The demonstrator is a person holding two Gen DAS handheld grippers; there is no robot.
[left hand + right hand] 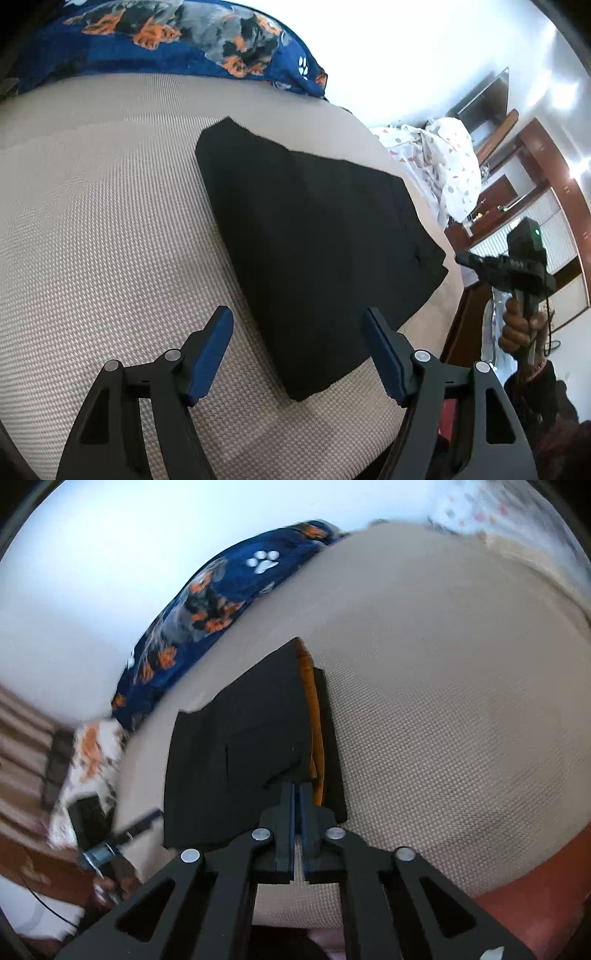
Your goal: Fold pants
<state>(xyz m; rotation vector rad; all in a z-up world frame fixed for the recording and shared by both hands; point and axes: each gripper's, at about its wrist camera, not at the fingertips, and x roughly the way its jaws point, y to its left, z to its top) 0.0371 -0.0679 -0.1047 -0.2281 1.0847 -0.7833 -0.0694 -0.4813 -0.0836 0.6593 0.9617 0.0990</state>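
The black pants (pixel 314 236) lie folded into a flat rectangle on the beige bed cover (pixel 92 229). My left gripper (pixel 299 328) is open and empty, held above the near corner of the pants. In the right wrist view the pants (pixel 240 746) show an orange lining (pixel 314 716) along their right edge. My right gripper (pixel 296 790) is shut with nothing between the fingers, its tips over the near edge of the pants. The right gripper also shows in the left wrist view (pixel 465 258), held in a hand off the bed's right side.
A blue blanket with orange dog print (pixel 166 40) lies along the far side of the bed, also in the right wrist view (pixel 207 609). A white patterned sheet (pixel 443 162) is bunched at the far right. Wooden furniture (pixel 546 166) stands beyond the bed.
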